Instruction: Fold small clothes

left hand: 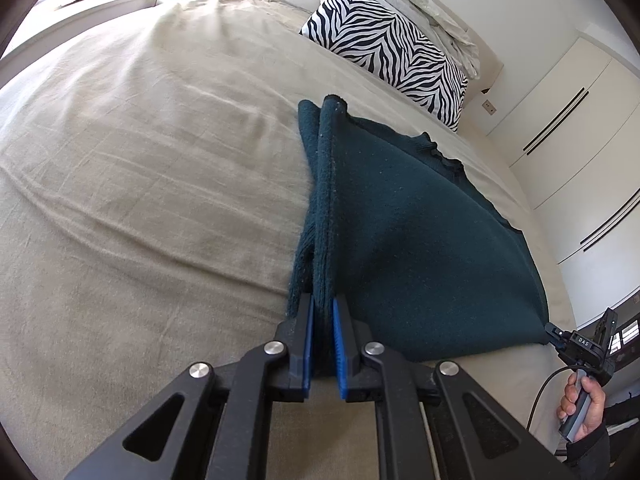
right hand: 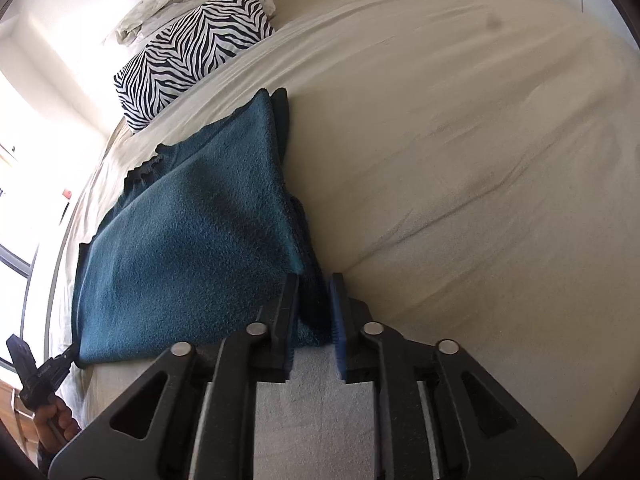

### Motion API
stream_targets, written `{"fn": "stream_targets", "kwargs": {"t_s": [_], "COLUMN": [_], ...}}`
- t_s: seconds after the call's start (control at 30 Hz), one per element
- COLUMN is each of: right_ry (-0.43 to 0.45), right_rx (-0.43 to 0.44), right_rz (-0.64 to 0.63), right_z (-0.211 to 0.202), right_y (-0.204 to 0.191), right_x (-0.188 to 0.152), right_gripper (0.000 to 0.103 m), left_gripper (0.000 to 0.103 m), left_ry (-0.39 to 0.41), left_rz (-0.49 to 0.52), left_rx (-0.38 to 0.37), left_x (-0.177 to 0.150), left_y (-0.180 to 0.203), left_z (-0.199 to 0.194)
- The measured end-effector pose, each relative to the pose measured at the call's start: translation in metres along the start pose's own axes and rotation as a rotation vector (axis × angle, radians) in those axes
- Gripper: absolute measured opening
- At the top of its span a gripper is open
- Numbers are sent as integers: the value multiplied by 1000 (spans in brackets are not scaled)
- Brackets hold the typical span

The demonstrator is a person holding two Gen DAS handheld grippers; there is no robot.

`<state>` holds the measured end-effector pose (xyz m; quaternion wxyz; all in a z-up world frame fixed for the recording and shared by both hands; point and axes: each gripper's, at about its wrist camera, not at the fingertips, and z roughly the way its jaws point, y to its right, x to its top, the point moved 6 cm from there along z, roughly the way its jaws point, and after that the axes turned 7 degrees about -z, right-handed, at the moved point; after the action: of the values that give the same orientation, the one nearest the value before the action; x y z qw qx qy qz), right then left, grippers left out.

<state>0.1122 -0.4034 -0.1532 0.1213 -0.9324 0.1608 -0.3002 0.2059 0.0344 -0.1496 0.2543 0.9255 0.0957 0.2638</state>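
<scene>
The left tongs (left hand: 323, 344) are clamped on the near corner of a teal knit garment (left hand: 404, 240), several folded layers pinched between the blue pads. The right tongs (right hand: 314, 328) stand at the other near corner; cloth lies between the pads, but there is a visible gap beside the right pad, so they look apart, not gripping. The garment lies on the bed (left hand: 140, 180), spread away ahead of both tongs, its far end towards a zebra-print pillow (left hand: 384, 52).

It looks soft, thick and fuzzy, light enough to lift by its corners, limp enough to sag between them. Stacked edges could slip apart, so I would take hold deep on the corners, through all layers.

The left view shows the layered fold edge running straight ahead from the pads, and the hand (left hand: 582, 404) carrying the right tongs. The right view shows the garment's broad top face and the slack at its own pads.
</scene>
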Motion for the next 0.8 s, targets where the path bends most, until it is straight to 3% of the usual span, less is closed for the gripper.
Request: {"fn": "stream_targets", "kwargs": {"t_s": [0.1,0.13,0.27,0.43,0.8], "right_ry": [51,73,115,107,-3], "right_rx": [-27,-34,-18,13,-27], "right_rz": [15,16,16,-33,3], "right_z": [-15,-21,-33,-29,9], "right_y": [1,0,-13,-39,-23], "right_x": [7,10,28,39,9], "right_gripper": [48,50,50,50,50], "left_gripper": [12,12,12,8,7], "left_ry": [2,-1,-8,-13,-14], "left_rz": [13,9,1,35,-5], "left_rx": [8,7,11,31,20], "left_x": [-1,-1,0,-5,-14], "left_y": [3,3,0,2,-5], "left_z": [-5,-5,0,4,2]}}
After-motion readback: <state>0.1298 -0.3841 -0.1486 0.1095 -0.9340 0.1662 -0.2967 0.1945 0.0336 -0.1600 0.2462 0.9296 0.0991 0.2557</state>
